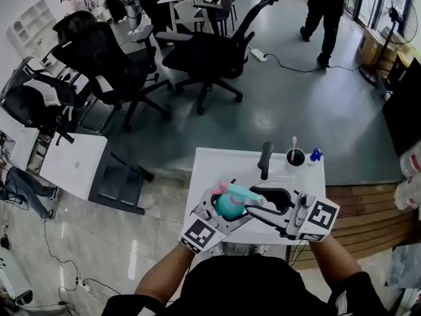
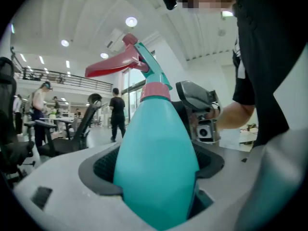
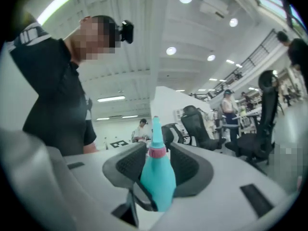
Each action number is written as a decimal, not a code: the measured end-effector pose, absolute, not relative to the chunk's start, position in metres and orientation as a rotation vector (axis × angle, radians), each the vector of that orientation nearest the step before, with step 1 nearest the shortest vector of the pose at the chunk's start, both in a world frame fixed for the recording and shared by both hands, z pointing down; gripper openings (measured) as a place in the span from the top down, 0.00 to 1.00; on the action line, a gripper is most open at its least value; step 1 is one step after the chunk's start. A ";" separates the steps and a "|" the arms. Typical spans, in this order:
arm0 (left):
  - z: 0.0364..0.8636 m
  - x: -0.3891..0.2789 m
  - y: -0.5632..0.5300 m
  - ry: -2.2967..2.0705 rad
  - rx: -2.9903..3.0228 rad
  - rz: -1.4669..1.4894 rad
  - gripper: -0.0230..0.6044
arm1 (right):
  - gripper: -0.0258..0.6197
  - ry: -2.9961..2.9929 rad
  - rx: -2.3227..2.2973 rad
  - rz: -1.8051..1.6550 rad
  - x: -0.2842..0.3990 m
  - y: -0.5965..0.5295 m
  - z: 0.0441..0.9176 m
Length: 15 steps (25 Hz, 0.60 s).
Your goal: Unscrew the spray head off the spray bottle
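Observation:
A teal spray bottle [image 1: 229, 206] is held up over the small white table [image 1: 217, 163]. My left gripper [image 1: 223, 210] is shut on its body, which fills the space between the jaws in the left gripper view [image 2: 156, 165]. Above a pink collar [image 2: 155, 90] sits the spray head [image 2: 144, 57], with its red trigger [image 2: 113, 66] pointing left. My right gripper [image 1: 254, 207] comes in from the right at the head. In the right gripper view, the bottle [image 3: 158, 182] and collar [image 3: 156, 151] stand between the open jaws, with a gap on each side of the collar.
At the table's far edge stand a black cup [image 1: 295, 157], a small blue item [image 1: 316, 155] and a black handle-like object [image 1: 265, 160]. Office chairs [image 1: 204, 51] fill the floor beyond. A person [image 1: 325, 12] stands far back. A white side table [image 1: 72, 163] is to the left.

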State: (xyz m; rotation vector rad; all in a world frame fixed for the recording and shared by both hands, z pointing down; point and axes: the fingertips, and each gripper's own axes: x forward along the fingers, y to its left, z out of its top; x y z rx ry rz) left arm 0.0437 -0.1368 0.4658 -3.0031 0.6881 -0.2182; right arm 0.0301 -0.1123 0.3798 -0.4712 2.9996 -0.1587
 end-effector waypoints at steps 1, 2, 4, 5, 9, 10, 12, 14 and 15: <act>0.469 0.038 -0.145 0.775 -2.981 -0.234 0.29 | 0.73 2.966 -0.524 -0.213 0.034 -0.118 0.383; 0.471 0.033 -0.153 0.855 -2.962 -0.246 0.29 | 0.73 2.948 -0.562 -0.254 0.037 -0.121 0.386; 0.474 0.025 -0.164 0.986 -2.922 -0.263 0.29 | 0.73 2.952 -0.621 -0.282 0.038 -0.120 0.392; 0.474 0.022 -0.168 1.038 -2.898 -0.271 0.29 | 0.74 2.967 -0.647 -0.270 0.037 -0.119 0.394; 0.475 0.016 -0.179 1.170 -2.809 -0.299 0.29 | 0.76 3.028 -0.792 -0.145 0.025 -0.116 0.394; 0.475 0.016 -0.181 1.188 -2.796 -0.305 0.29 | 0.76 3.032 -0.828 -0.131 0.021 -0.118 0.393; 0.476 0.016 -0.183 1.209 -2.780 -0.311 0.29 | 0.76 3.032 -0.888 -0.151 0.014 -0.121 0.391; 0.475 0.017 -0.184 1.217 -2.771 -0.309 0.29 | 0.77 3.023 -0.953 -0.169 0.011 -0.127 0.391; 0.475 0.018 -0.184 1.216 -2.766 -0.308 0.29 | 0.77 3.018 -0.986 -0.169 0.012 -0.131 0.393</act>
